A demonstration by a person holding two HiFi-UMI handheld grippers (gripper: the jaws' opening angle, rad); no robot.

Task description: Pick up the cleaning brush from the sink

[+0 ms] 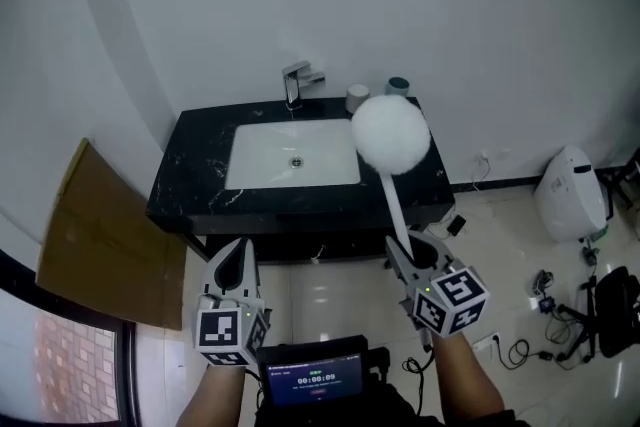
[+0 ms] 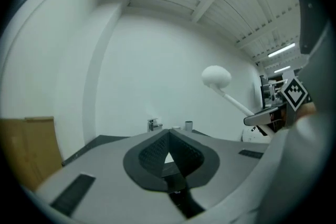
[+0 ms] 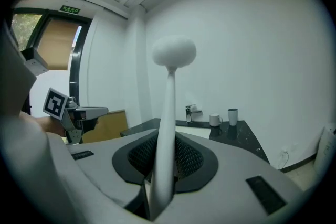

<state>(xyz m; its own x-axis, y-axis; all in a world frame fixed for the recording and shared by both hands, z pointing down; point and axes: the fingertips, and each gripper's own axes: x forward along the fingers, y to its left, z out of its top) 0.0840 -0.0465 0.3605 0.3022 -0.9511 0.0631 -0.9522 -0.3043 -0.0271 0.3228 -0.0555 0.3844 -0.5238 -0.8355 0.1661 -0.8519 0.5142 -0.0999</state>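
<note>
The cleaning brush has a round white fluffy head (image 1: 390, 133) on a long white handle (image 1: 398, 210). My right gripper (image 1: 412, 250) is shut on the handle's lower end and holds the brush up in the air, in front of the vanity. In the right gripper view the handle (image 3: 167, 128) rises from between the pads to the head (image 3: 174, 51). The white sink (image 1: 270, 155) lies in a black marble counter (image 1: 190, 165). My left gripper (image 1: 237, 260) hangs left of the brush, shut and empty; its own view shows the jaw tips (image 2: 169, 134) meeting.
A chrome faucet (image 1: 297, 83) and two cups (image 1: 357, 98) (image 1: 398, 86) stand at the counter's back. Brown cardboard (image 1: 100, 235) leans at the left. A white appliance (image 1: 570, 195) and cables (image 1: 560, 305) sit on the tiled floor at the right. A small screen (image 1: 316, 380) is below.
</note>
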